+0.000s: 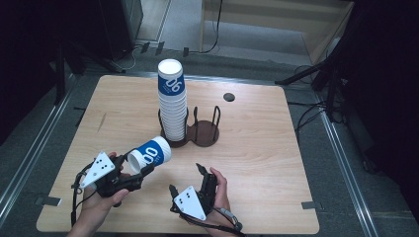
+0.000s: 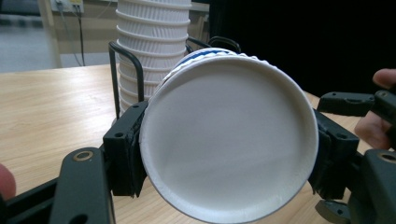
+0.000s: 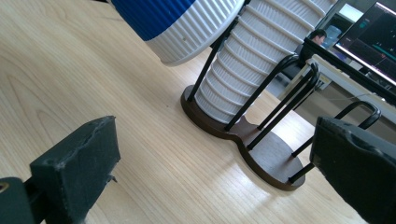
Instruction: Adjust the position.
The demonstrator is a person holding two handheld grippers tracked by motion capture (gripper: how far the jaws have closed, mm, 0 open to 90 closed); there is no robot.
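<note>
The person's left hand (image 1: 101, 197) comes up from the near edge of the wooden table (image 1: 257, 148) with the wrist cocked, so the left gripper (image 1: 139, 170) points forward and toward the middle. Its jaws are clamped on a single paper cup (image 1: 149, 154), white and ribbed with a blue band. The cup lies nearly on its side in the grip, held clear of the tabletop, its base toward the gripper and its mouth toward the cup holder. From the left gripper view the flat white base of that cup (image 2: 229, 140) faces the camera, with a black pad pressed against each side of it.

Just beyond it stands a tall stack of paper cups (image 1: 172, 103), upright in the left ring of a dark two-place wire cup holder (image 1: 205, 133). The right ring is bare.

The right hand (image 1: 220, 195) rests low near the front edge, palm inward. The right gripper (image 1: 185, 177) aims forward toward the holder. Its jaws stand wide apart with nothing between them. In the right gripper view its two black pads (image 3: 79, 163) frame the holder's brown base (image 3: 261, 154), and the held cup hangs above at upper left.
</note>
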